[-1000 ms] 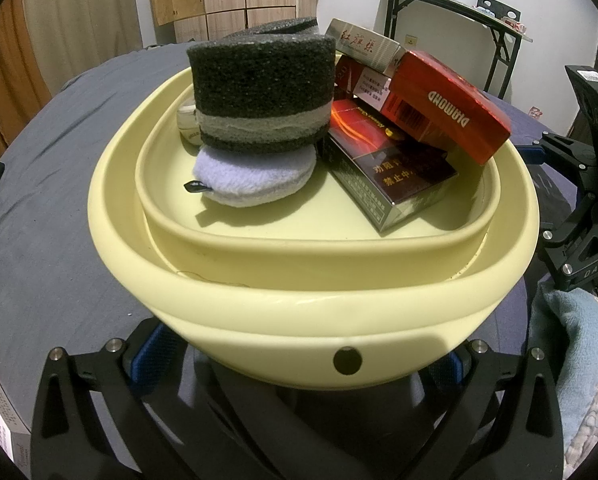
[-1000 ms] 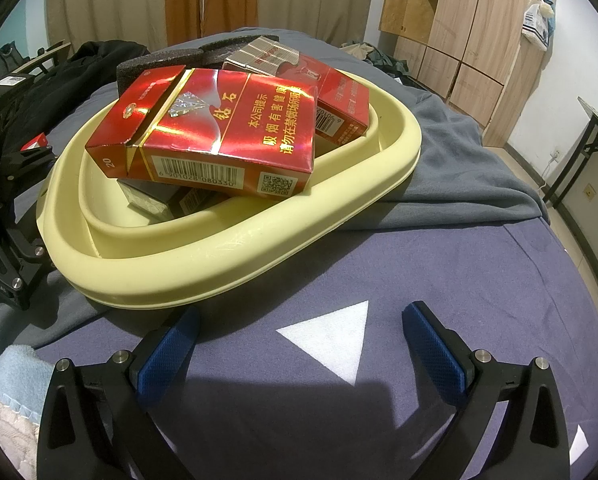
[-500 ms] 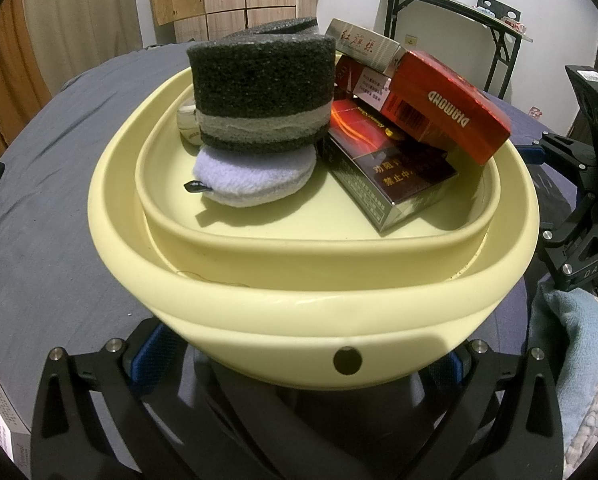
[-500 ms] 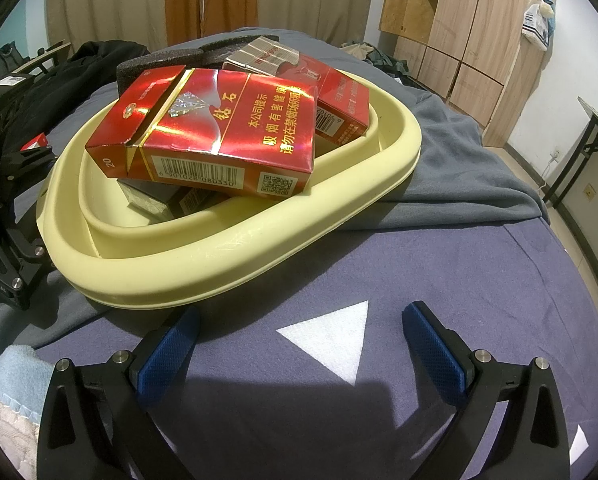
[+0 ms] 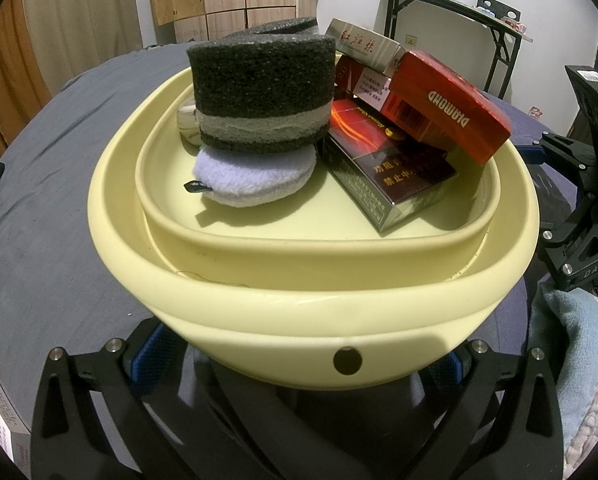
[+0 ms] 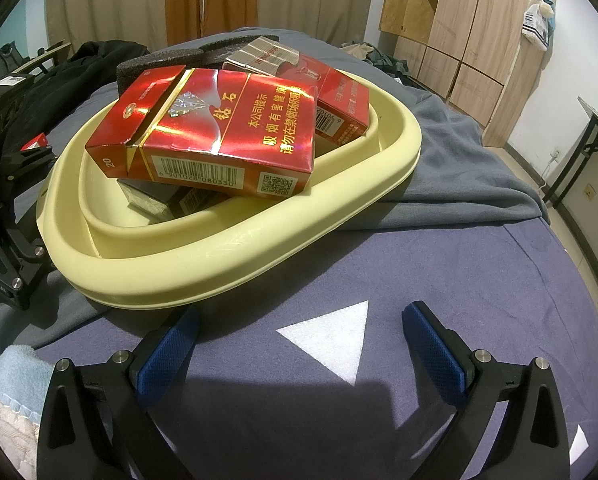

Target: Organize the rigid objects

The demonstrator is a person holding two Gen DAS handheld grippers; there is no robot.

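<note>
We were near the end of tidying, we think. On the left, our left gripper (image 5: 299, 354) sat low under the rim of the pale yellow plastic tub (image 5: 283, 316); we could not tell if its jaws pinched it. The tub sat on the bed with the grey-blue blanket (image 6: 439, 272), holding a dark grey foam roll (image 5: 261, 92), a white fluffy pad (image 5: 255, 176) and shiny red card boxes (image 6: 215, 136), piled crookedly. On the right, our right gripper (image 6: 301, 336) hung with jaws spread, holding nothing. Next we should straighten the boxes.

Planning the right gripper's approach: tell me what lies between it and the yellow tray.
In the right wrist view, only bare purple bedcover with a white triangle separates the right gripper from the yellow tray.
</note>
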